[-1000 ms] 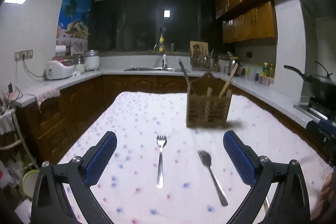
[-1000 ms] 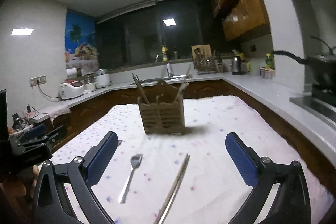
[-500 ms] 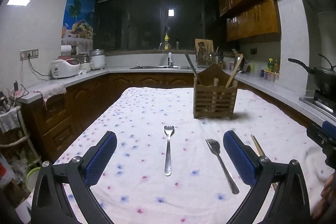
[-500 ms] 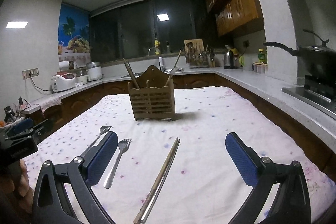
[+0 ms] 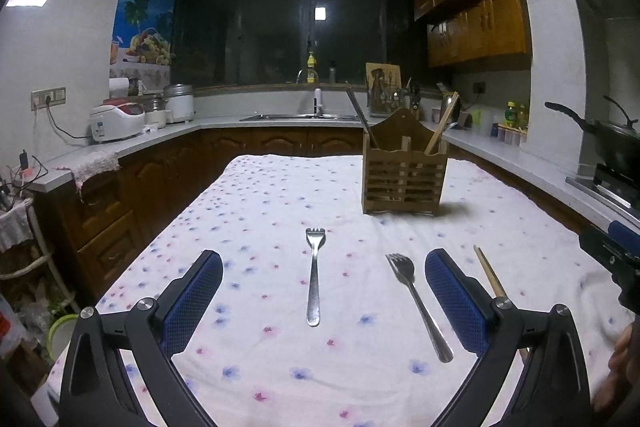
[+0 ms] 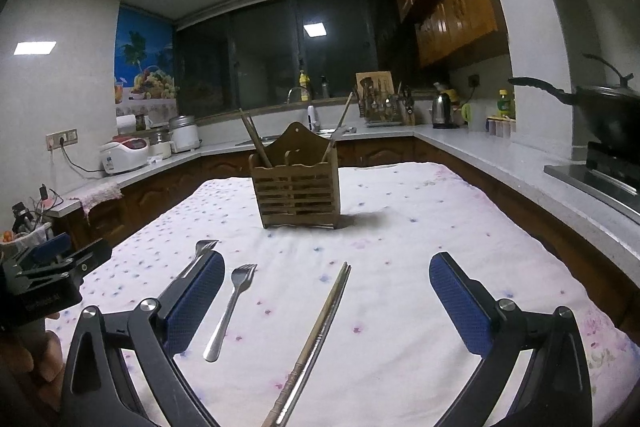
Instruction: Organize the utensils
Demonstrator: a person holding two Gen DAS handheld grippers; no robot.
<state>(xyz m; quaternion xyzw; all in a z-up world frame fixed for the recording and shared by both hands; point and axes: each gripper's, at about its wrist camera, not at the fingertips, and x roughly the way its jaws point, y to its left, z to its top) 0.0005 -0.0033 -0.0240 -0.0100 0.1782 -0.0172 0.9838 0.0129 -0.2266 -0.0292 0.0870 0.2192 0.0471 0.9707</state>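
Left wrist view: the left claw [image 5: 323, 283] hangs wide open over the table [image 5: 256, 195], empty, its blue pads well apart. Straight ahead at 12 o'clock, between the pads, lies the first fork [image 5: 314, 279], tines pointing away. At about 1 o'clock a second fork [image 5: 418, 303] lies just beside the right pad, handle angled toward the lower right. Past that pad, at 2 o'clock, the tip of a pair of chopsticks [image 5: 489, 277] shows. The wooden utensil holder [image 5: 404, 183] stands upright farther off at 1 o'clock, with chopsticks already leaning out of its outer compartments. The right claw's body peeks in at 3 o'clock.

Right wrist view: the right claw [image 6: 326, 285] is likewise spread fully and empty. The chopsticks [image 6: 320, 331] lie between its pads, running from near 6 o'clock up toward 12. The second fork [image 6: 230, 311] lies at 11 o'clock just inside the left pad; the first fork's tines [image 6: 204, 247] show beyond that pad. The holder [image 6: 296, 191] stands at 12 o'clock, well apart from the loose pieces.

Judging by this, nothing is picked up yet: the step in hand is the approach. Each claw looks lined up on a target, the left on the first fork, the right on the chopsticks. Next, each should lower until its pads straddle its piece, then close; thin metal flat on soft cloth calls for pressing slightly into the fabric.
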